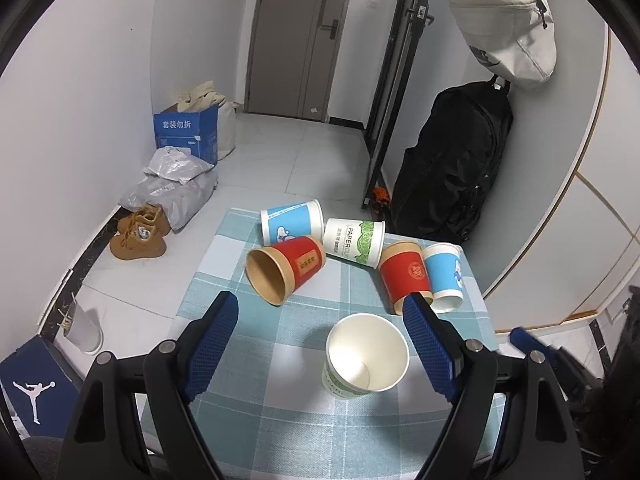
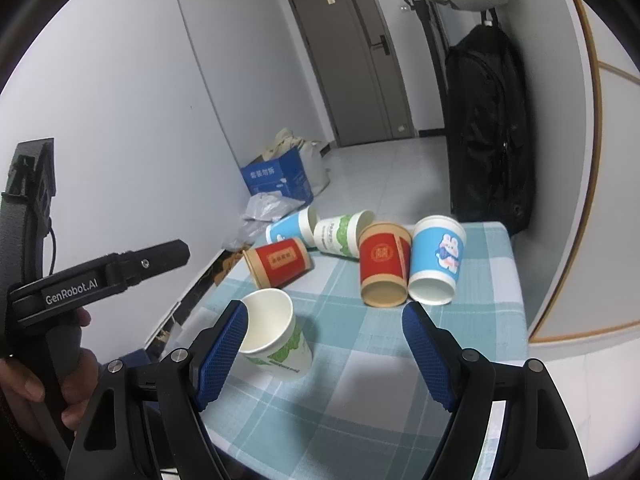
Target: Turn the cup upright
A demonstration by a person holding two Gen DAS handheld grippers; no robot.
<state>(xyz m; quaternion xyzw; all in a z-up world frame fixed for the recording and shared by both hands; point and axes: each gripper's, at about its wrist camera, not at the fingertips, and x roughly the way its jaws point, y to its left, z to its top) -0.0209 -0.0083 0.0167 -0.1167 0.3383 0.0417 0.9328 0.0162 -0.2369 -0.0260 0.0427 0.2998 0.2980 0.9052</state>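
Observation:
A white-and-green paper cup (image 1: 366,354) stands upright on the checked cloth (image 1: 280,336), between my left gripper's open fingers (image 1: 320,312); nothing is gripped. It shows in the right wrist view (image 2: 274,334) by my right gripper's left finger. My right gripper (image 2: 324,318) is open and empty. Several cups lie on their sides behind: a red-and-kraft cup (image 1: 286,268), a blue-and-white cup (image 1: 292,220), a green-and-white cup (image 1: 354,242), a second red cup (image 1: 406,276) and a second blue cup (image 1: 444,276).
The small table (image 2: 400,400) stands near a white wall. A black backpack (image 1: 452,164) leans at the right, with a grey bag (image 1: 508,28) hung above. Brown shoes (image 1: 140,236), parcels and a blue box (image 1: 188,134) lie on the floor at the left.

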